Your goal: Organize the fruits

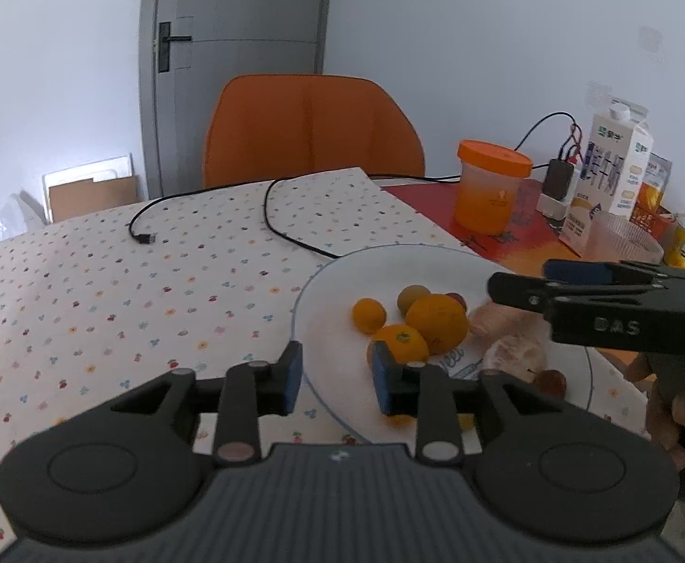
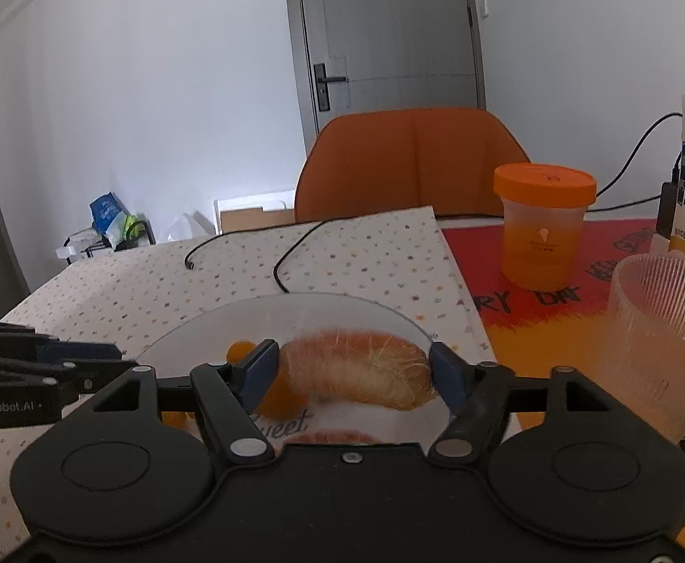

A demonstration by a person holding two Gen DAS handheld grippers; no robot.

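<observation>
A white plate [image 1: 333,291] on the dotted tablecloth holds a large orange [image 1: 436,321], two smaller oranges [image 1: 369,314], a greenish-brown round fruit [image 1: 412,298] and peeled citrus pieces [image 1: 513,356]. My left gripper [image 1: 337,377] stands open over the plate's near-left rim with nothing between its pads; its right finger hides part of a small orange. My right gripper [image 2: 355,373] is open around a peeled citrus segment [image 2: 356,370] that lies on the plate [image 2: 323,314], its ends close to both pads. From the left wrist, the right gripper [image 1: 520,277] hovers just above that segment [image 1: 487,319].
An orange-lidded jar [image 2: 544,230], a milk carton [image 1: 619,159] and a ribbed glass bowl [image 2: 661,323] stand on the red mat at the right. A black cable [image 1: 290,230] runs across the cloth behind the plate. An orange chair [image 1: 314,126] is at the far edge.
</observation>
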